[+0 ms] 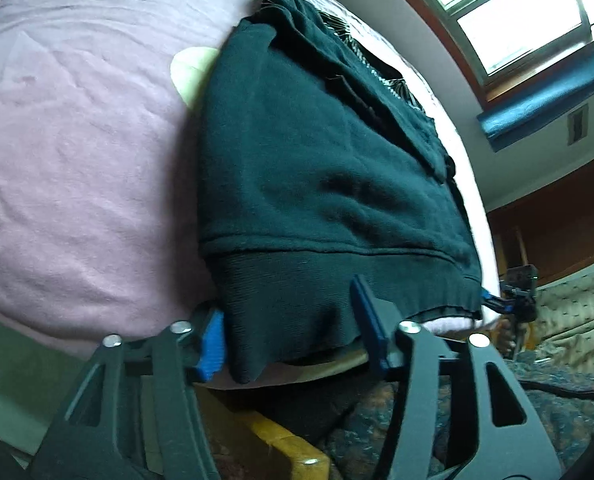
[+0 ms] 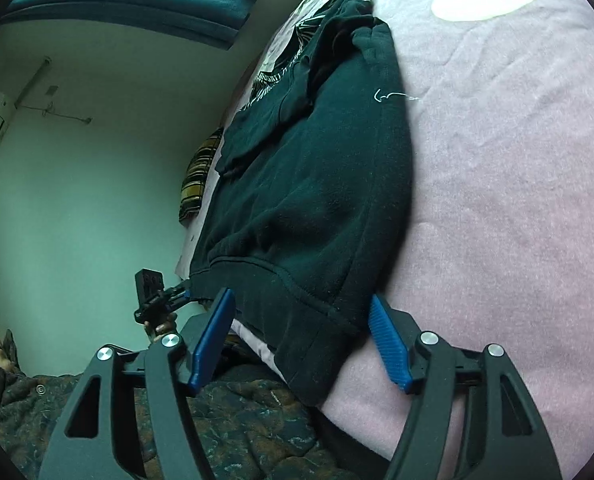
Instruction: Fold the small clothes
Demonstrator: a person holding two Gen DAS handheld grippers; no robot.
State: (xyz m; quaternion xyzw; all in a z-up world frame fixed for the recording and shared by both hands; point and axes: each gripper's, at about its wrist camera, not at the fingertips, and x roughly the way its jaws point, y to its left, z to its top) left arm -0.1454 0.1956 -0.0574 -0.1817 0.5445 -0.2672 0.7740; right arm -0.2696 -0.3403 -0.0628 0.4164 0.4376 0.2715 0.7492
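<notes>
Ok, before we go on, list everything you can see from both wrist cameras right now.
sweatshirt: one, dark green, lying flat on the bed, ribbed hem at the near edge.
patterned cloth: one, black and white, partly under the sweatshirt's far end.
bed cover: one, pink with pale round spots, under the sweatshirt.
striped cloth: one, yellow and dark, beyond the bed's far side.
window: one, bright, on the wall.
bed frame: one, yellow wood, below the near edge.
left tool: one, black with blue pads, hem corner between the pads.
right tool: one, black with blue pads, other hem corner between open pads.
</notes>
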